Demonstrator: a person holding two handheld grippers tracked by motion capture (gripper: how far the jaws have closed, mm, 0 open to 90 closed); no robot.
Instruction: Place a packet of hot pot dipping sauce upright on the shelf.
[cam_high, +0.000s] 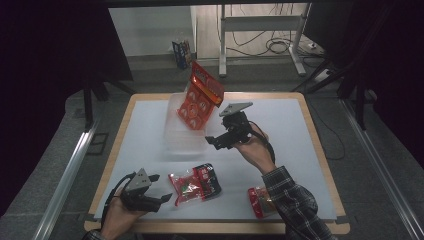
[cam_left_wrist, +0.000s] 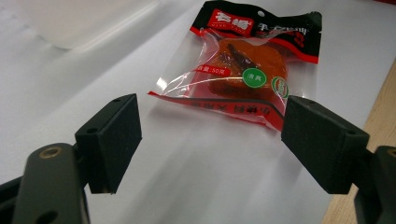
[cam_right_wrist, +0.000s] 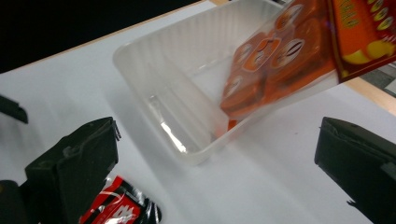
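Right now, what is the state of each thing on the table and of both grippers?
Left gripper: open, holding nothing.
Right gripper: open, holding nothing.
Clear tray: upright on the table.
Orange packet: tilted, lower end in the tray.
Red-black packet: sealed, lying flat.
Small red packet: lying by the sleeve.

The high view looks forward and down over the whole table (cam_high: 150, 120). The left gripper view sits low and close, facing a red packet (cam_left_wrist: 243, 65) between its jaws. The right gripper view looks down, near the clear tub (cam_right_wrist: 187, 93). All three views share the white tabletop and tub.
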